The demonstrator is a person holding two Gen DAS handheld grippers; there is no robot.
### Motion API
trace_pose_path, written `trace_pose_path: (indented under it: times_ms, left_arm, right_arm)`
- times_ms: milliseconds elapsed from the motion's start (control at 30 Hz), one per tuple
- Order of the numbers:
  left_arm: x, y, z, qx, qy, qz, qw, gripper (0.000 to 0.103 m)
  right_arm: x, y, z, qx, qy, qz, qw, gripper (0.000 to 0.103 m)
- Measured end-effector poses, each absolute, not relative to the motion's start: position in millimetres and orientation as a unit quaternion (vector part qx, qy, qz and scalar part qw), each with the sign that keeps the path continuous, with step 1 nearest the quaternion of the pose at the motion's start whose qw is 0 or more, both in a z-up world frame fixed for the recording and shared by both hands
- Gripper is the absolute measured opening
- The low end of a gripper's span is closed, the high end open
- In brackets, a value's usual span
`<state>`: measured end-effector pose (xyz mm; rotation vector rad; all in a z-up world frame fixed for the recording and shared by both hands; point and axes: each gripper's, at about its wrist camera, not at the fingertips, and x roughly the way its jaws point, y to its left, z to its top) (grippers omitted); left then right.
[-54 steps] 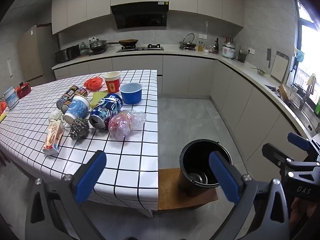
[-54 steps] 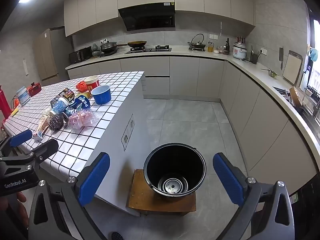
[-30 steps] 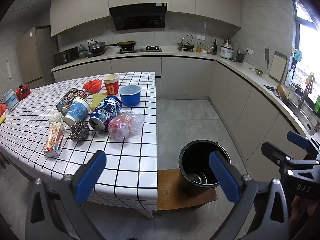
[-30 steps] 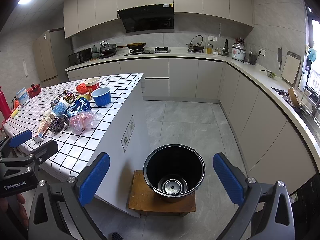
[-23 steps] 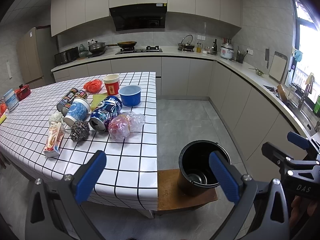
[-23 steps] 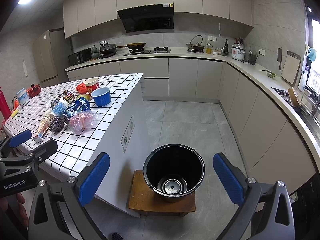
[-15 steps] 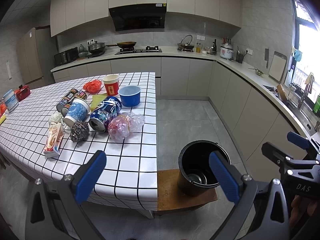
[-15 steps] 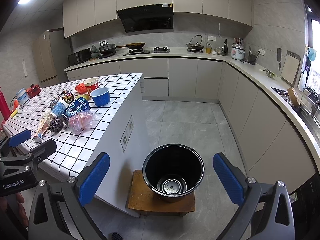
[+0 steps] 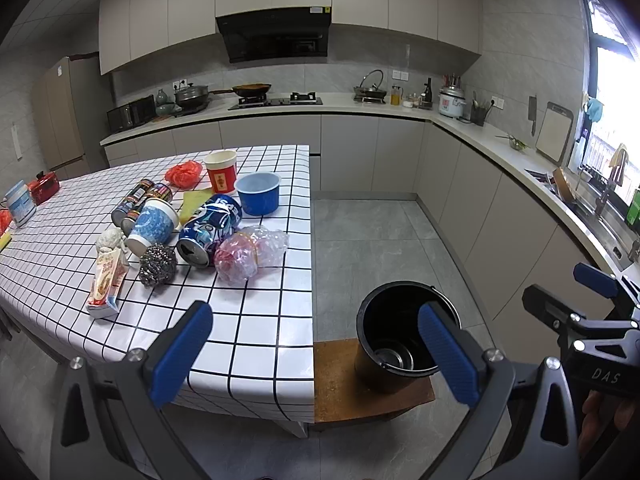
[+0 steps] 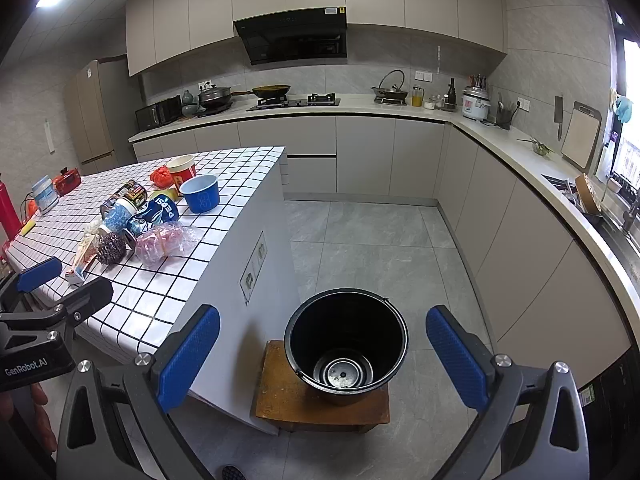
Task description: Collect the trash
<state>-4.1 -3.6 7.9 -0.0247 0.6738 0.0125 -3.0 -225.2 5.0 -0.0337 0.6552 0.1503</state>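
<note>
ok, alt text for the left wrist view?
Open left tool held short of a checked table strewn with trash: crumpled plastic bag, blue can, cups, steel scourer. A black bucket sits on a wooden stool beside the table.

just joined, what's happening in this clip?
A person holds both grippers, left gripper and right gripper, open and empty, short of the tiled table. Trash sits untouched there: a blue can, a crumpled plastic bag, cups. The black bucket waits on a wooden stool.
</note>
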Motion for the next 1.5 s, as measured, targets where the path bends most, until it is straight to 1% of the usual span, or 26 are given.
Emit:
trace_pose_path:
  times_ms: [1200,1500]
  left_arm:
    - [-2.2,-7.0,10.1,-0.011,0.33,0.006,0.944,0.103]
    - [-3.3,2.6,6.1,-0.017,0.331,0.01,0.943,0.103]
  right_arm:
    - [-0.1,-224.6,4.4,-0.016,0.323,0.074,0.943,0.103]
    - [3.0,-220.0,-0.6,-0.014,0.326,0.078,0.942,0.103]
